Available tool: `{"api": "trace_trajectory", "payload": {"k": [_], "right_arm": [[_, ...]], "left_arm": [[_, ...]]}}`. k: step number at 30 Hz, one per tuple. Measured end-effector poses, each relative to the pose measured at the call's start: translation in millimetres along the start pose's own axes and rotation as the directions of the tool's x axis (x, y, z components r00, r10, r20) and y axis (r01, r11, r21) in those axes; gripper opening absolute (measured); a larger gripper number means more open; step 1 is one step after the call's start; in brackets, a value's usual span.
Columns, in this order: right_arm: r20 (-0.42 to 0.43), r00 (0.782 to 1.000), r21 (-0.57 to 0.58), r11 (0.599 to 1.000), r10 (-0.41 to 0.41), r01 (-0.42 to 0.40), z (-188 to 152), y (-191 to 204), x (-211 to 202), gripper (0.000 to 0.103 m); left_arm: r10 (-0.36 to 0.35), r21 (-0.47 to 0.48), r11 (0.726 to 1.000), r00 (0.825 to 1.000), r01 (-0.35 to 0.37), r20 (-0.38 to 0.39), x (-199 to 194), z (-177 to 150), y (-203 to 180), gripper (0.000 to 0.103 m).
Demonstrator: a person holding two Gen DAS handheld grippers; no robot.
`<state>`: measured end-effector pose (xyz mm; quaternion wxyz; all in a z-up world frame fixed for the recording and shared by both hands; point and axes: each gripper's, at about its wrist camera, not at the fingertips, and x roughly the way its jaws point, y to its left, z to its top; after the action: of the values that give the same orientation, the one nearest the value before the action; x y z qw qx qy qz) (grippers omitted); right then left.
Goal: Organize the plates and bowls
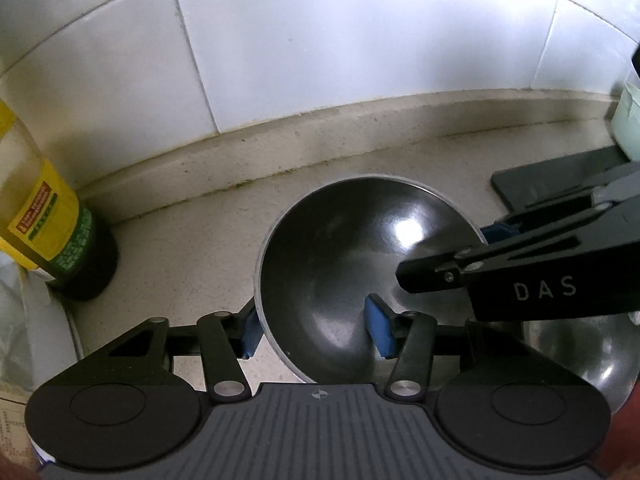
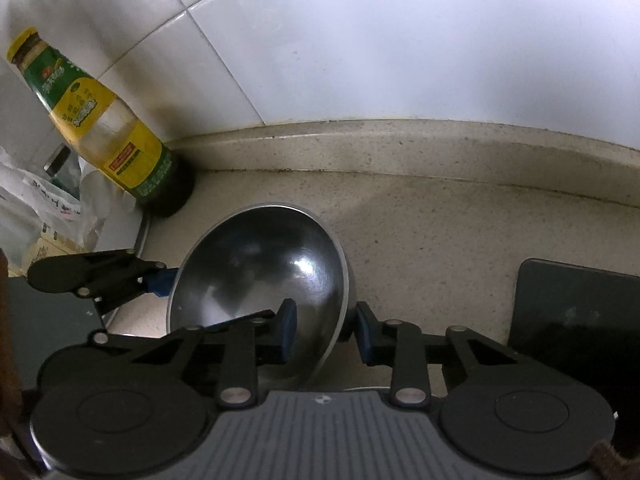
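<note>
1. While it sits tilted on the speckled counter (image 1: 192, 272), near the raised ledge under the white tiled wall (image 1: 320, 60), the steel bowl (image 1: 352, 276) is gripped from two sides at once.
2. At its left rim, the left gripper (image 1: 316, 326) straddles the wall: one blue pad lies inside the bowl, the other outside, and the jaws are closed narrowly on the metal.
3. On the opposite rim, the right gripper (image 2: 326, 332) does likewise, one blue pad within the bowl and one beyond it, clamped onto the edge; in the left wrist view its black arm, lettered "DAS", reaches in from the right.
4. Just right of the held bowl, a second shiny bowl (image 1: 580, 360) shows partly under that arm.
5. Beyond the bowls to the right lies a dark flat slab (image 2: 576, 312) on the counter.
6. Left of the bowl, near the wall corner, stands a bottle (image 2: 104, 120) with a yellow and green label, and crumpled plastic bags (image 2: 48, 200) lie further left.
</note>
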<state>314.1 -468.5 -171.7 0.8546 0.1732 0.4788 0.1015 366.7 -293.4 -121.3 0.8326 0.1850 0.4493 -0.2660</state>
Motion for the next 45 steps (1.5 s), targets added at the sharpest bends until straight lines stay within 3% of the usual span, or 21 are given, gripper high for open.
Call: {"api": "trace_trajectory", "payload": {"k": [24, 38, 45], "right_arm": [[0.107, 0.991, 0.02, 0.997, 0.076, -0.079, 15.0, 20.3, -41.1, 0.026], [0.155, 0.982, -0.061, 0.994, 0.104, -0.096, -12.6, 74.4, -95.8, 0.026], [0.148, 0.983, -0.1, 0.99, 0.112, -0.098, -37.1, 98.8, -112.9, 0.026]], "left_arm": [[0.049, -0.027, 0.999, 0.988, -0.045, 0.15, -63.6, 14.5, 6.5, 0.069], [0.105, -0.035, 0.994, 0.964, -0.099, 0.244, -137.9, -18.4, -3.6, 0.072], [0.124, -0.042, 0.992, 0.961, -0.118, 0.246, -161.3, -48.3, -8.0, 0.072]]}}
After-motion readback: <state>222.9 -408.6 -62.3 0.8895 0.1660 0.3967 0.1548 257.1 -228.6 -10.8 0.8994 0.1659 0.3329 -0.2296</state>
